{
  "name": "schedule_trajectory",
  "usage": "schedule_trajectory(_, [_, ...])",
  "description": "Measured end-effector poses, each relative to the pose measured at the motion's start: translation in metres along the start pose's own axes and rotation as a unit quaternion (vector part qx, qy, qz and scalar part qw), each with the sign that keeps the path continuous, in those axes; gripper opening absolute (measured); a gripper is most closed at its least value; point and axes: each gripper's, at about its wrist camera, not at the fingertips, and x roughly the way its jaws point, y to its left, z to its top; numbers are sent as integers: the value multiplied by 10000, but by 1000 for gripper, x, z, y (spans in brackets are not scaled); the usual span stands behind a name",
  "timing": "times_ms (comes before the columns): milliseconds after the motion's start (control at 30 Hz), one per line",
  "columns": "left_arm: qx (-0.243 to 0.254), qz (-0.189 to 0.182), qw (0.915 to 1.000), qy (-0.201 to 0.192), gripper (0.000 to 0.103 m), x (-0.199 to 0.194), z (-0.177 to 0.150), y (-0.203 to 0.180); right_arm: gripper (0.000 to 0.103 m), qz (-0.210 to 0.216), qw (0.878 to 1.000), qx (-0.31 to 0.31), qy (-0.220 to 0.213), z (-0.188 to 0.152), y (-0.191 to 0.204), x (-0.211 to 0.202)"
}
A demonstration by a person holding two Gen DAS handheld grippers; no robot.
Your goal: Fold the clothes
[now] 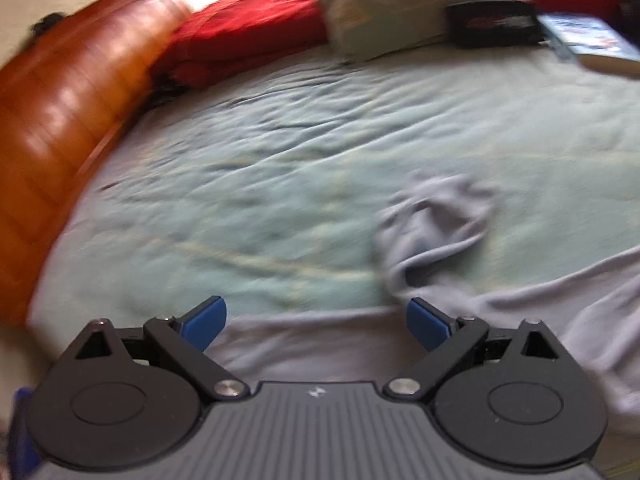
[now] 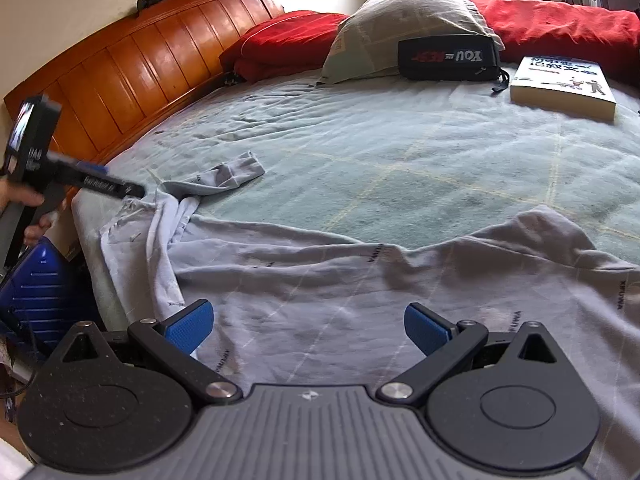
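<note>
A pale grey-lilac garment [image 2: 360, 280] lies spread and creased across the near part of the bed, one sleeve [image 2: 228, 178] bunched toward the far left. In the blurred left wrist view the same garment [image 1: 432, 224] rises in a fold ahead and to the right. My left gripper [image 1: 316, 322] stands open above the garment's near edge with nothing between its blue pads. It also shows at the left in the right wrist view as the left gripper [image 2: 132, 192], low over the sleeve end, held by a hand [image 2: 24, 200]. My right gripper [image 2: 308, 326] hangs open over the garment's middle, holding nothing.
The bed has a light green sheet [image 2: 400, 140] and an orange wooden headboard [image 2: 132, 64] on the left. Red pillows [image 2: 288, 40], a grey pillow [image 2: 408, 12], a black pouch [image 2: 448, 58] and a book [image 2: 564, 84] lie at the far side. A blue suitcase [image 2: 40, 284] stands beside the bed.
</note>
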Motion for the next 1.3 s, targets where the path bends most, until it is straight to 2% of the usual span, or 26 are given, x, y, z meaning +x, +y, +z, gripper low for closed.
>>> schedule_trajectory(67, [323,-46,9995,49,97,10,12,-19,103,-10,10000,-37,14,-1,5,0])
schedule_trajectory(167, [867,325,9952,309,97,40,22,-48,103,-65,9999,-77,6,-2,9,-4])
schedule_trajectory(267, [995,536,9919,574,97,66,24,-58,103,-104,9999,-65,-10,-3,10,-9])
schedule_trajectory(400, [618,424,9955,581,98,69,26,-45,103,-127,9999,-91,69,-1,9,-9])
schedule_trajectory(567, [291,797,9957,377,95,55,16,-15,103,-72,9998,-117,156,-1,10,-1])
schedule_trajectory(867, [-154,1016,9947,-31,94,15,-9,22,103,196,9988,-322,318,6,24,3])
schedule_trajectory(1067, [-270,974,9947,-171,94,-4,-34,34,103,420,9959,-665,447,12,43,9])
schedule_trajectory(1300, [-621,700,9956,58,95,0,-72,52,103,515,9926,-959,533,14,61,12])
